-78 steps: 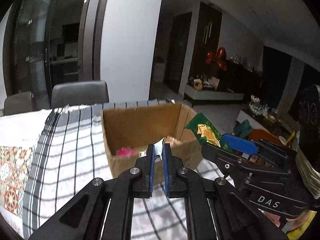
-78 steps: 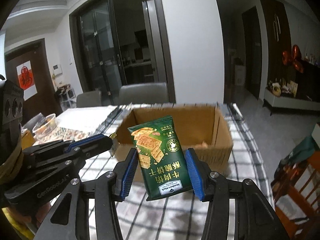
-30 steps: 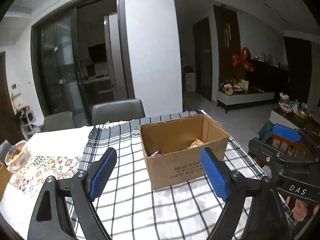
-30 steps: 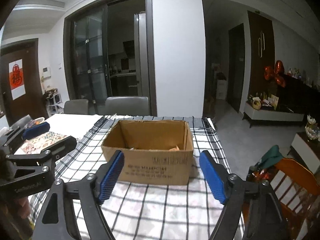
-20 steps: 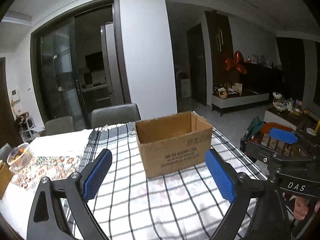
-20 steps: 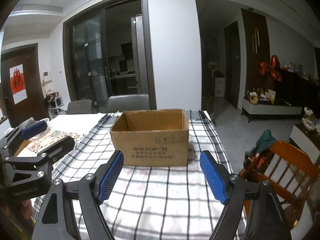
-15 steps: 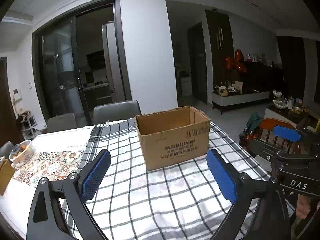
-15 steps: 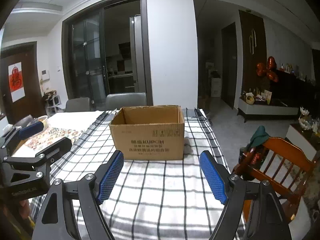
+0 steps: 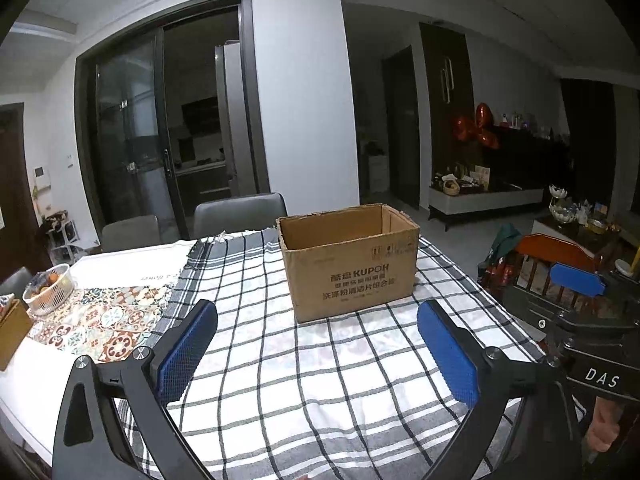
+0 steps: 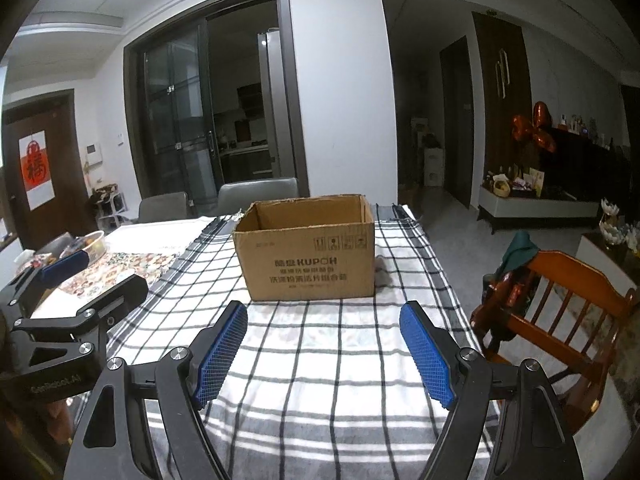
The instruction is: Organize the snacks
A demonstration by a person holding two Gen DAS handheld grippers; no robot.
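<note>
— Where are you in the tidying?

— As I judge it, at a pause between snacks, or at the end. The cardboard box (image 9: 349, 258) stands upright on the checked tablecloth (image 9: 280, 360), open at the top, and I see no packet lying loose on the cloth in either view. From this low angle I cannot see inside the box, so I cannot say what it holds.

— And your tools?

— Both empty. My left gripper (image 9: 318, 354) has its jaws spread wide, blue pads (image 9: 186, 350) facing each other across bare cloth, touching nothing. My right gripper (image 10: 326, 354) is the same: wide apart, nothing between the pads (image 10: 428, 360), held above the table and well short of the box. In the right view my left tool shows at the lower left edge; in the left view my right tool shows at the far right, near the wooden chair (image 10: 560, 300).

— So what comes next?

— If there are more snacks, I must find them first; none shows on the checked cloth. There is a small basket (image 9: 49, 289) on the patterned mat (image 9: 96, 320) to my left, with something in it, too small to tell what. Reaching it would mean swinging the left gripper well away from the box, taking hold with the jaws already open, then carrying the thing over the near rim. If nothing is left, the job looks done.
</note>
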